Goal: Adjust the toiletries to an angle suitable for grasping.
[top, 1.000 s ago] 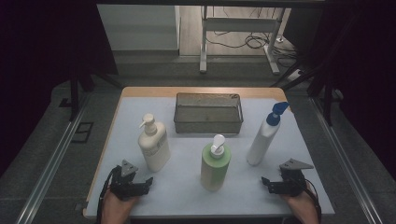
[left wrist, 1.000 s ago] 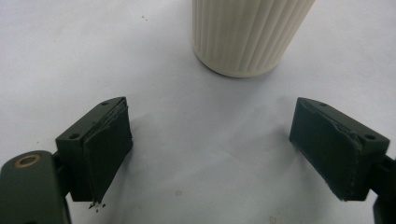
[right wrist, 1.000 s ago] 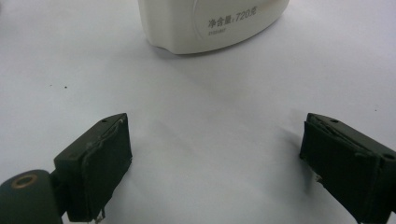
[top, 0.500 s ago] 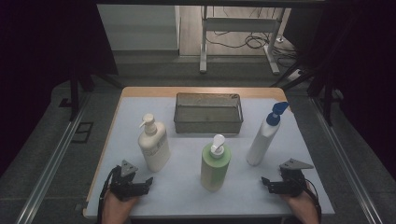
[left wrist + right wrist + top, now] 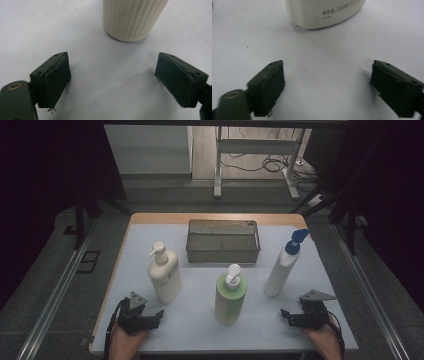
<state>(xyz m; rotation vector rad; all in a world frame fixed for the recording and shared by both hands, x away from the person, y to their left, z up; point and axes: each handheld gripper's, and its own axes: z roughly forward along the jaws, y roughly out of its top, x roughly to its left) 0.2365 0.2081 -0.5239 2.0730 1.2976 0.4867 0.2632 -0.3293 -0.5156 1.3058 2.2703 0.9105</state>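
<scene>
Three pump bottles stand on the white table: a cream one [image 5: 165,276] at the left, a green one [image 5: 230,294] in the middle, and a tall white one with a blue pump [image 5: 281,265] at the right. My left gripper [image 5: 159,315] rests at the near edge just in front of the cream bottle, open, with bare table between its jaws [image 5: 112,80]. The bottle's ribbed base [image 5: 132,18] stands ahead of it. My right gripper [image 5: 285,315] lies near the front right, open and empty [image 5: 327,82]. Its jaws have just been closing a little, and a white bottle base [image 5: 324,12] stands beyond them.
A dark wire-mesh basket [image 5: 223,255] sits at the back middle of the table. The wooden table edge [image 5: 215,218] runs behind it. A metal rail [image 5: 55,290] runs along the left side, and cables lie on the floor beyond the table.
</scene>
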